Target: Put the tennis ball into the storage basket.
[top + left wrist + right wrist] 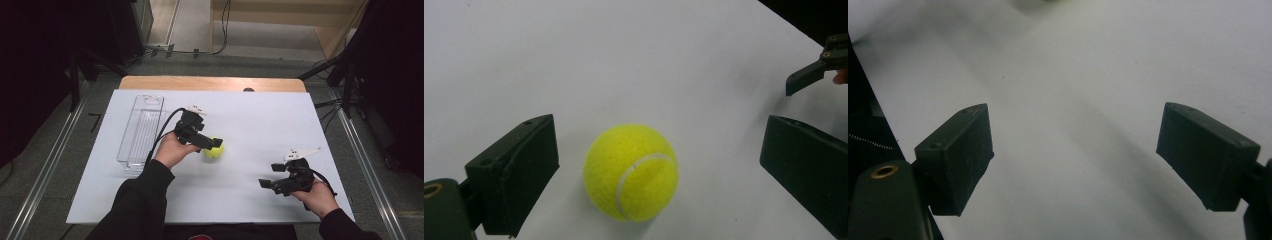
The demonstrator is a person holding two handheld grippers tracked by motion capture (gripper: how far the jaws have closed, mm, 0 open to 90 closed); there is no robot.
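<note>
Lab — white-topped table (260, 107), floor rails (42, 170), trailing cables (332, 107)

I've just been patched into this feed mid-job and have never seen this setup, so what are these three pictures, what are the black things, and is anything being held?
No robot arm here: a person holds a hand-operated two-jaw gripper in each hand. The high view looks down on the white table from above the person's side. The left gripper is beside a yellow tennis ball; the right gripper is lower right, over bare table. A clear plastic tray sits at the left.

The other two pictures come from cameras riding on each gripper, looking along its black jaws. In the left gripper view the jaws stand wide apart on either side of the ball, which rests on the table, with a gap on both sides. The right gripper view shows open jaws with nothing between. So nothing is held.
</note>
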